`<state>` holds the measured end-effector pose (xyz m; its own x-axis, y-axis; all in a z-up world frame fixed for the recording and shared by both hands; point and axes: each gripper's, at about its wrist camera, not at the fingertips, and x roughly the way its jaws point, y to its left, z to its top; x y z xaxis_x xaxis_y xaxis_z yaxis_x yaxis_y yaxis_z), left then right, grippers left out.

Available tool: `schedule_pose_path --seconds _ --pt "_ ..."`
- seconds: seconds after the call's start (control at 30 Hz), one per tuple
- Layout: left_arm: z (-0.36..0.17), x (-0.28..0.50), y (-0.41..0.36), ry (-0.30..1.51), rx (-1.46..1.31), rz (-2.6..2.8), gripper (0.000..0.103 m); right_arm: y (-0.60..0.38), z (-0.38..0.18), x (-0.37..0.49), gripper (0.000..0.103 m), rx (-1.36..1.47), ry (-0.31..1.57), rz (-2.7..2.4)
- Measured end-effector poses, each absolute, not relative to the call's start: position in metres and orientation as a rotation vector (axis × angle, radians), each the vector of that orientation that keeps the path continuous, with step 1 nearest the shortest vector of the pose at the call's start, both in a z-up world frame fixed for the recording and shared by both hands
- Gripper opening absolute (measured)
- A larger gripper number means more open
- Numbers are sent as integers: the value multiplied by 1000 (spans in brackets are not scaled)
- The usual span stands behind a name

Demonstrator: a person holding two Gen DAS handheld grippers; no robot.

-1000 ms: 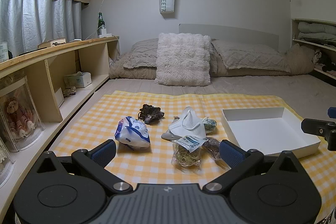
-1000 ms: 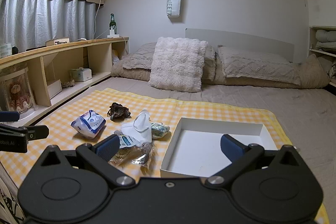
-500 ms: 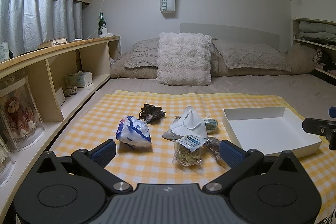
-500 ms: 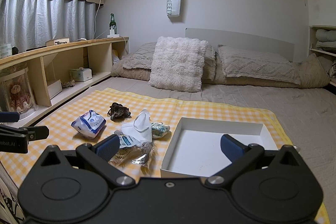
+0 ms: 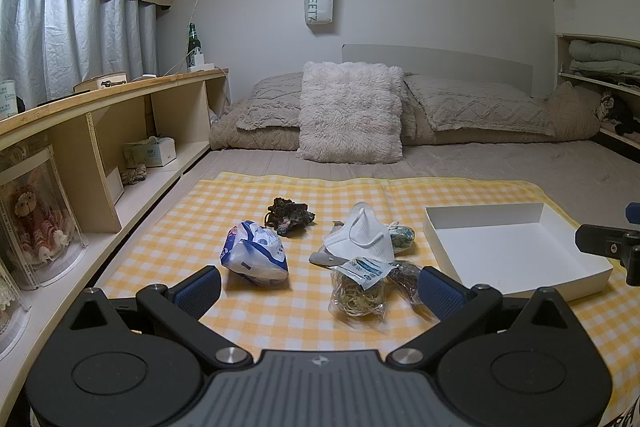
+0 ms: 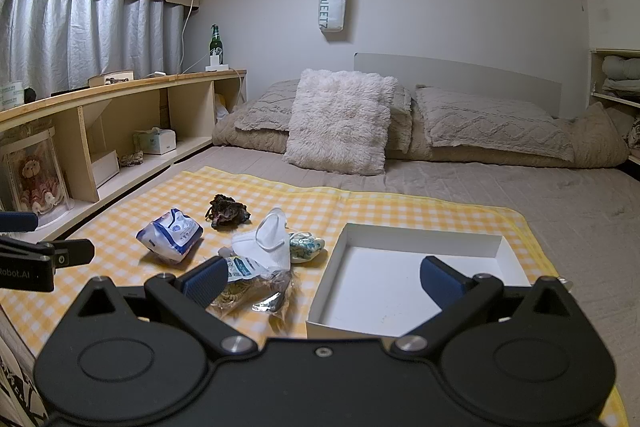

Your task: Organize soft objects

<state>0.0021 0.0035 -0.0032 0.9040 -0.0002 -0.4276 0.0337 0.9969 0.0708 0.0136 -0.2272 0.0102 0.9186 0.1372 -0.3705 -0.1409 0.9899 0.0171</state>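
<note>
1. I am holding the left hand-held gripper (image 5: 316, 289) released, jaws spread wide and empty, low over the yellow checked cloth (image 5: 280, 319) on the bed.
2. I am keeping the right hand-held gripper (image 6: 322, 277) released too, hovering at the near edge of the white box (image 6: 404, 291), which is lying empty.
3. Just ahead of the left jaws, the clear packet (image 5: 358, 291) is lying nearest, with the white mask (image 5: 362, 237) behind it.
4. Left of those, the blue-and-white pouch (image 5: 254, 253) is resting, long axis slanting away.
5. Farther back, the dark scrunchie (image 5: 290, 217) is sitting alone.
6. I am judging the left side nearer the soft things; the box lies to their right.
</note>
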Motion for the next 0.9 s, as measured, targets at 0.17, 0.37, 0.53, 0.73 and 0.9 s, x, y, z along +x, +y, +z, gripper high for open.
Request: schedule_pose_path --seconds 0.17,0.37,0.53,0.73,0.9 --pt "-3 2 3 442 78 -18 103 -225 9 13 103 -9 380 142" --pt "-3 2 3 442 78 -17 103 -225 9 13 103 -9 381 141" --pt "-3 2 3 442 78 -17 103 -224 8 13 103 -9 381 141" --pt "-3 2 3 442 79 -17 103 -225 9 13 103 -8 381 141" --pt "-3 2 3 442 79 -17 103 -225 9 13 103 -9 381 141"
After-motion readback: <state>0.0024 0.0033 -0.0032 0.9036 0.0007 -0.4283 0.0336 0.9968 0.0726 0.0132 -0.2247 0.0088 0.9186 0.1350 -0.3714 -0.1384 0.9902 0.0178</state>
